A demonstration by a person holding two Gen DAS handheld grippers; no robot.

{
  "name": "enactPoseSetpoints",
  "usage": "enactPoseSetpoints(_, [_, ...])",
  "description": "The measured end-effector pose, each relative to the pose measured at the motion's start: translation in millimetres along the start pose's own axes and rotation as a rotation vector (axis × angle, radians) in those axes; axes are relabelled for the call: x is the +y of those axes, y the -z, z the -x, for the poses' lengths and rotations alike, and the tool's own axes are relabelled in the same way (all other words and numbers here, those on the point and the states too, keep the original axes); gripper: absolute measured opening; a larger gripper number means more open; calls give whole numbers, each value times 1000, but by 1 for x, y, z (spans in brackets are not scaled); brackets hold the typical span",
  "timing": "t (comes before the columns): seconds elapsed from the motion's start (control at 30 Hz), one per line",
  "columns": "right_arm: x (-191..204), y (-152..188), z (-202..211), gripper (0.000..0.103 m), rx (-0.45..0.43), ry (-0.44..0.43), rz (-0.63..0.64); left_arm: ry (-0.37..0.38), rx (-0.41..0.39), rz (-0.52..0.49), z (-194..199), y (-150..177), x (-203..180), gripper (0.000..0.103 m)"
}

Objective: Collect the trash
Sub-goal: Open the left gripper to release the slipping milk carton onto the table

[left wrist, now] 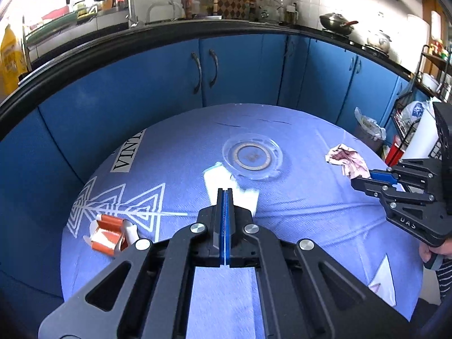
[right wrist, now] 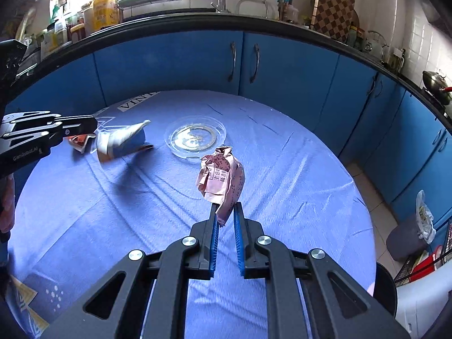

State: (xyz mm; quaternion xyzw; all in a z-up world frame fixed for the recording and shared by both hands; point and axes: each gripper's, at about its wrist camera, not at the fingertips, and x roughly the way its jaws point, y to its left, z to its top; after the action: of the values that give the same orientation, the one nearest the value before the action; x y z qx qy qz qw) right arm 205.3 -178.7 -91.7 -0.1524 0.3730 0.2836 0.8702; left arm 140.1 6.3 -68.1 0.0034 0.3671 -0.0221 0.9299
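Right gripper, narrowly parted, pinches a crumpled pink paper above the blue-clothed desk. Left gripper, pressed together, holds a white wrapper beside the glass dish; an orange wrapper lies well apart.

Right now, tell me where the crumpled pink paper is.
The crumpled pink paper is pinched in the right gripper, over the blue tablecloth, just on the near side of the clear glass plate.
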Motion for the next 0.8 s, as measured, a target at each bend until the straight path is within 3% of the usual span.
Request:
enactPoseSetpoints(0.2, [-1, 6, 14, 11, -10, -2, 3, -31, -15, -45, 15, 4, -16, 0])
enactPoseSetpoints(0.47, [4, 13, 10, 11, 4, 1, 22, -47, 31, 44, -5, 18, 2, 6])
enactPoseSetpoints(0.53, [4, 12, 7, 11, 4, -1, 18, -62, 43, 55, -10, 19, 3, 13])
enactPoseSetpoints(0.57, [4, 12, 5, 11, 4, -3, 15, -68, 47, 61, -13, 20, 3, 31])
enactPoseSetpoints(0.6, [3, 11, 3, 11, 6, -6, 10, -73, 47, 66, -15, 20, 4, 77])
enactPoseSetpoints(0.63, [3, 11, 2, 11, 6, -6, 9, -86, 22, 73, -13, 21, 4, 101])
enactPoseSetpoints(0.7, [1, 11, -2, 11, 11, -7, 7, -108, -51, 63, -5, 23, 1, 99])
enactPoseSetpoints(0.8, [-2, 12, -7, 11, 20, -9, 6, -106, -15, 51, -16, 22, -1, 99])
